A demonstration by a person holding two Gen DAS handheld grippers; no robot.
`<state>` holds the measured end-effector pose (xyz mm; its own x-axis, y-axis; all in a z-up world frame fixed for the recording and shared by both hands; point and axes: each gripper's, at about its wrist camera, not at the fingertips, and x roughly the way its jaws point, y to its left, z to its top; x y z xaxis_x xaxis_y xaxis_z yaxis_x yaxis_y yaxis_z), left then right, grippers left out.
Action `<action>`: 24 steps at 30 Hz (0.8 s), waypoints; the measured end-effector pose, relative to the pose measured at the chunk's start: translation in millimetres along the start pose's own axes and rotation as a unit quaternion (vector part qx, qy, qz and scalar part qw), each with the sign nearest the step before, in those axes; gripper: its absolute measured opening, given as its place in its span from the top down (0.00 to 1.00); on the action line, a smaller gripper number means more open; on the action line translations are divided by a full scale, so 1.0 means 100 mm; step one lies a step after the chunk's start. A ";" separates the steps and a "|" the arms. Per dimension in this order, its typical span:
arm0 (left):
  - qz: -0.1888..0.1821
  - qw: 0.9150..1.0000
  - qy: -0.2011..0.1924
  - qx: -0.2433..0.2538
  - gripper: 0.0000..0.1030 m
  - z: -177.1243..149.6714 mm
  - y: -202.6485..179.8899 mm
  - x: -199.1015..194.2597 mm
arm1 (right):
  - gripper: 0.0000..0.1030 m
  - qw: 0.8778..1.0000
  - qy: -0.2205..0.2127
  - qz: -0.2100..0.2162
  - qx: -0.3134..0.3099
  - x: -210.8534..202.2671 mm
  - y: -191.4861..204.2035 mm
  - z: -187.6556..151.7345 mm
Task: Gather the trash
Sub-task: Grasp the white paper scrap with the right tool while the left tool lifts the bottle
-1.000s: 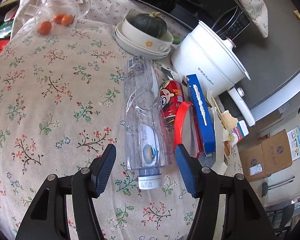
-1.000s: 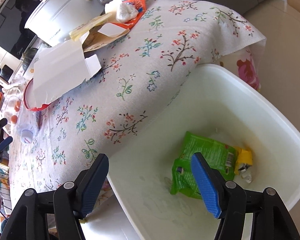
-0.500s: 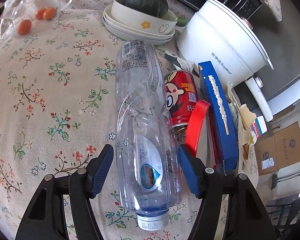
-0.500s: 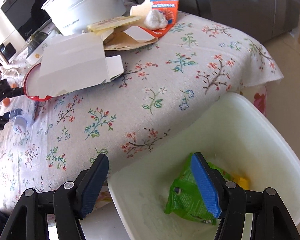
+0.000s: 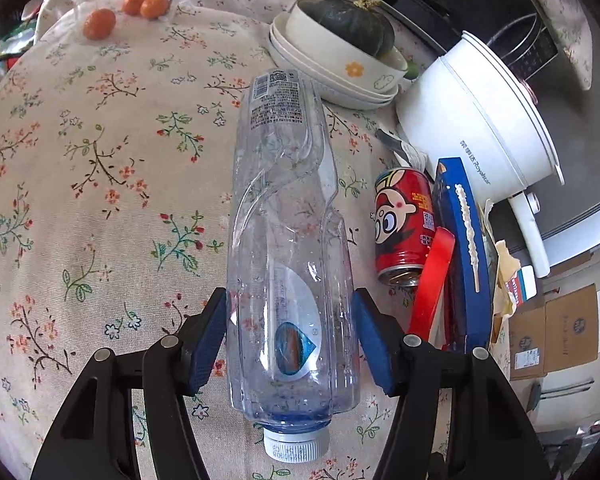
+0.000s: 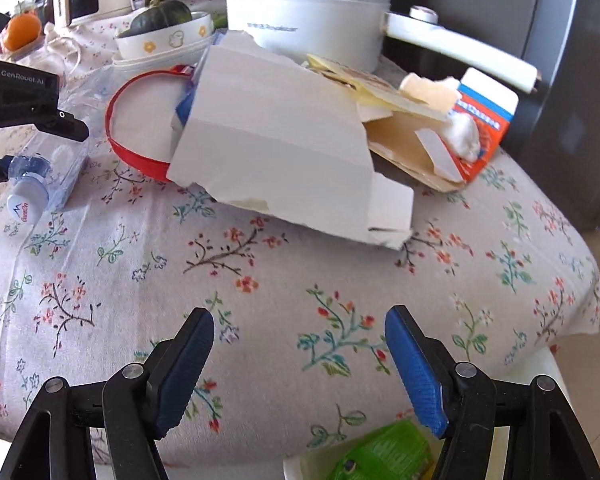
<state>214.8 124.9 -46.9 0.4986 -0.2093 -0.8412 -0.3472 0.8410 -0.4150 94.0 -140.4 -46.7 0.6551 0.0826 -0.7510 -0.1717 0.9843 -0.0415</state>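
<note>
Lying on its side on the floral tablecloth [image 5: 100, 168], the clear plastic bottle [image 5: 288, 240] points its white cap [image 5: 294, 446] toward you. Your left gripper [image 5: 290, 336] now straddles the bottle's lower body, with 1 blue pad [image 5: 208, 340] against each flank and its jaws closing on it; 1 second ago those pads stood short of the cap with the bottle wholly ahead of them. Whether the pads already press hard enough to hold it, you cannot tell from this view.

Just right of the bottle lies a red can [image 5: 404, 224], its open mouth toward you, touching a red ring lid [image 5: 432, 284] and a blue box [image 5: 466, 248]. Behind them sit a white cooker [image 5: 476, 120] and stacked bowls [image 5: 336, 56] holding a dark green squash [image 5: 348, 24].

Your right gripper [image 6: 300, 364] hangs above the tablecloth with nothing between its pads and its jaws opening. 1 second ago it looked down into the white bin [image 6: 300, 468]; now only the bin's rim and a green wrapper [image 6: 380, 456] show at the bottom edge. Ahead of it a torn white carton [image 6: 280, 136] rests over the red ring lid, beside brown cardboard scraps [image 6: 400, 140] and an orange and white packet [image 6: 484, 128]. At far left of that view the bottle shows again, with your left gripper over it.
</note>
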 end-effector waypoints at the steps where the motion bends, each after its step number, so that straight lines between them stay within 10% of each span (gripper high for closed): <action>1: -0.001 1.000 0.000 -0.003 0.38 0.00 0.01 -0.01 | 0.26 1.000 -0.005 -0.003 -0.010 0.02 0.06 0.05; 16: -0.011 1.000 -0.001 -0.027 0.38 0.03 0.15 -0.03 | 0.21 0.981 0.001 -0.096 -0.170 0.57 0.76 0.75; 20: -0.011 1.000 -0.001 -0.027 0.38 0.03 0.15 -0.03 | 0.63 0.979 0.015 -0.096 -0.181 0.63 0.74 0.67; 24: -0.009 1.000 -0.002 -0.025 0.38 0.03 0.13 -0.04 | 0.82 0.986 0.003 -0.071 -0.153 0.50 0.64 0.62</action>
<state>210.6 137.9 -48.1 0.5086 -0.2223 -0.8318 -0.3764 0.8115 -0.4470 161.7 -63.6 -45.7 0.6842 -0.0554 -0.7272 -0.2932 0.8921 -0.3438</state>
